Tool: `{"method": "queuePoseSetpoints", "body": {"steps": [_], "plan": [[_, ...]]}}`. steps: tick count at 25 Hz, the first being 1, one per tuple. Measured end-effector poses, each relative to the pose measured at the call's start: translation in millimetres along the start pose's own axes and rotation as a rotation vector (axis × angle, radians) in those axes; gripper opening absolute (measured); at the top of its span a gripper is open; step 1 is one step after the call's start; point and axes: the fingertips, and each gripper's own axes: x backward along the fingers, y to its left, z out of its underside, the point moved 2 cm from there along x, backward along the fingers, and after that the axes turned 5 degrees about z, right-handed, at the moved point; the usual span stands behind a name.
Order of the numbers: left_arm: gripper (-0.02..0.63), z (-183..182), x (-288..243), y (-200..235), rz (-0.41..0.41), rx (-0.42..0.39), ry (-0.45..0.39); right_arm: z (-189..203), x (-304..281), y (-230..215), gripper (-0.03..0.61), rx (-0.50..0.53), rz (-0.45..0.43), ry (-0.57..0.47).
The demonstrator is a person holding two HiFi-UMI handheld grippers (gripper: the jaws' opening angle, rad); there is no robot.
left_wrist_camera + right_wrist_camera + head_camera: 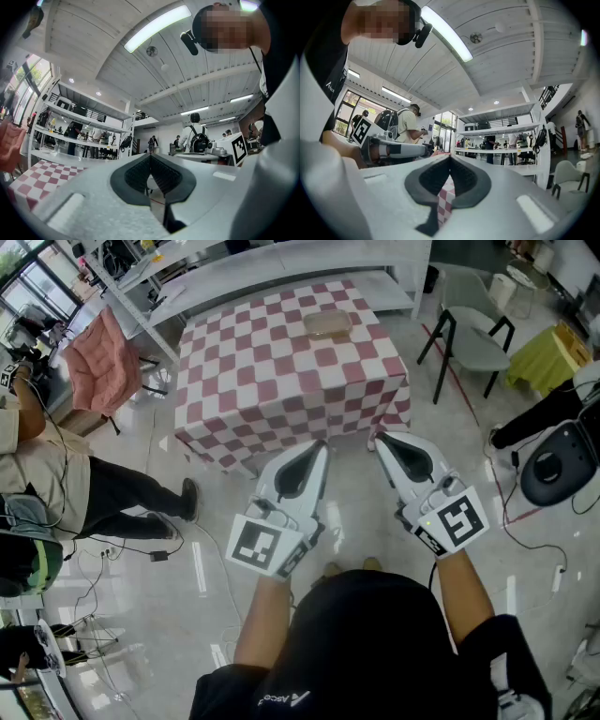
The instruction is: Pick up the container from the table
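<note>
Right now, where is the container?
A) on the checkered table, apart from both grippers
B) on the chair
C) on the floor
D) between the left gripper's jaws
A: the container sits on the table, far ahead of the left gripper and right gripper.

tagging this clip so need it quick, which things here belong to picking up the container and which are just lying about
Job in hand:
container
checked table it sits on
left gripper, shut, empty
right gripper, shut, empty

Just lying about:
grey chair
pink cloth
white shelving
</note>
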Motion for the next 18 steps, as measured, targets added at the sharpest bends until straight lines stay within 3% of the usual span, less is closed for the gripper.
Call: {"method": "queuePoseSetpoints", "body": {"steps": [13,18], "plan": [[0.009,6,23,63,0.023,-0.022,-0.016,18,-49,24,0.003,0.011,0.020,0.026],[0.009,10,15,100,0.016,-0.005,-0.033,31,-72,12,0.003,0.013,0.051,0.054]]}}
